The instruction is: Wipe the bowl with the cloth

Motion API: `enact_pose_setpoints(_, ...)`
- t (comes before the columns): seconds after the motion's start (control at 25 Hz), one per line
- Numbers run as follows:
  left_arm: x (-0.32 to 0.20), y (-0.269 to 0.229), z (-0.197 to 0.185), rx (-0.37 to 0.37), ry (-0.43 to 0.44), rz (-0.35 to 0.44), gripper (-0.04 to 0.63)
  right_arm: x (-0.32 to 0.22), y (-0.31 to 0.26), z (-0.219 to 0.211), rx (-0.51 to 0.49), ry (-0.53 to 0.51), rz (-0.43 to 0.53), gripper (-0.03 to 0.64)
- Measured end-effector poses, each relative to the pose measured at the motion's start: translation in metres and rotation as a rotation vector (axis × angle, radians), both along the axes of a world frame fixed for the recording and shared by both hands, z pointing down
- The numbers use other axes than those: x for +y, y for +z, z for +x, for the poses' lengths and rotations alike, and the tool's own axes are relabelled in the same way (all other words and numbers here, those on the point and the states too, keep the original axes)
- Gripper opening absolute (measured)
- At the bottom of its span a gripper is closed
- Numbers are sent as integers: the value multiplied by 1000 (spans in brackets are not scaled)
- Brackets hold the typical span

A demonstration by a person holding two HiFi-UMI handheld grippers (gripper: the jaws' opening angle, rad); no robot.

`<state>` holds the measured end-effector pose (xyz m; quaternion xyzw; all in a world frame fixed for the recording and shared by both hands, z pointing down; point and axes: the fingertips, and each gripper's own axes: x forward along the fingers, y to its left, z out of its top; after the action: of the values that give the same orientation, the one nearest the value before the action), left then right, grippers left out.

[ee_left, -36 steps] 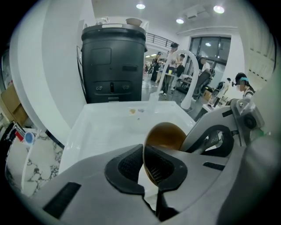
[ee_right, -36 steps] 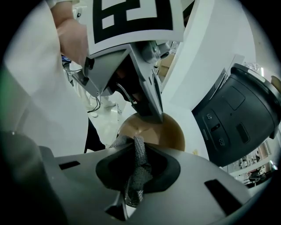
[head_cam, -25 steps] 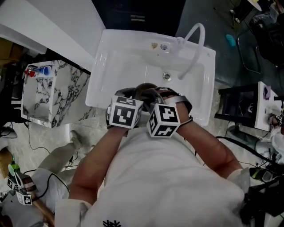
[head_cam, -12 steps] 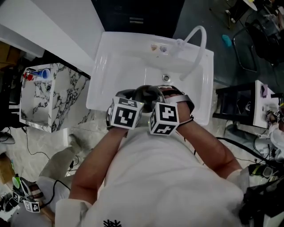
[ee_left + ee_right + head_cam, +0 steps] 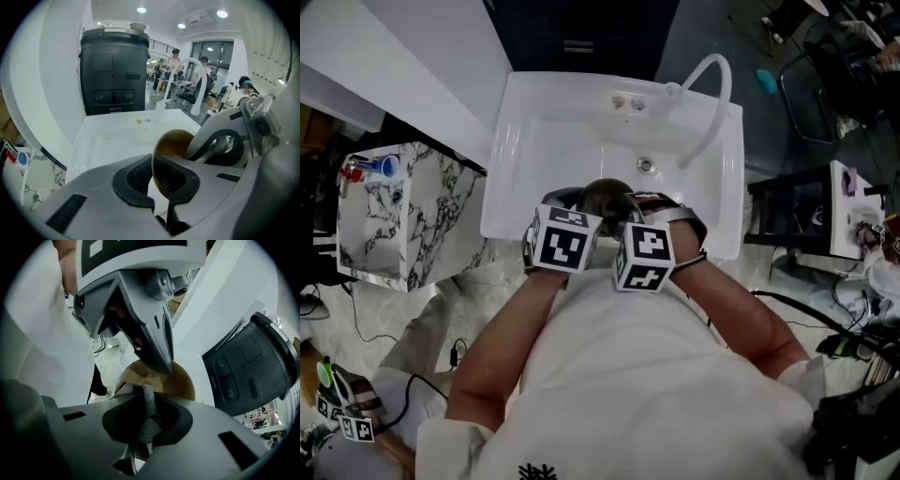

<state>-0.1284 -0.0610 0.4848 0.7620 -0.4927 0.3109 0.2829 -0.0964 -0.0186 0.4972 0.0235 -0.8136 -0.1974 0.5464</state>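
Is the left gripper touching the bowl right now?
Touching. The left gripper view shows the left gripper shut on the bowl, its rim pinched between both pads.

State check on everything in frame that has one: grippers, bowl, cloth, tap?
left gripper: shut on bowl rim.
right gripper: shut on cloth.
bowl: tilted on edge, held over the sink.
cloth: bunched, at the bowl's inside.
tap: no water running.
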Motion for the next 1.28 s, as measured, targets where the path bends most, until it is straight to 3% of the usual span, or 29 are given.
enact_pose_setpoints(0.16,1,0,-2,11,20,9,18,9,-3,-13,-38,-6,-18,35)
enact_pose_setpoints(0.44,4,-2,-4,22,53,9,18,-3,-14,-28,-81,25,44,35)
enact_pose_setpoints(0.72,10,4,-15,18,91,-5,18,-15,-14,-34,-54,81,106,35)
enact_pose_setpoints(1.04,7,9,-25,18,128,-8,18,-6,5,-29,2,139,52,35)
enact_pose_setpoints(1.28,5,10,-28,25,151,0,18,8,8,-37,-36,175,-27,35)
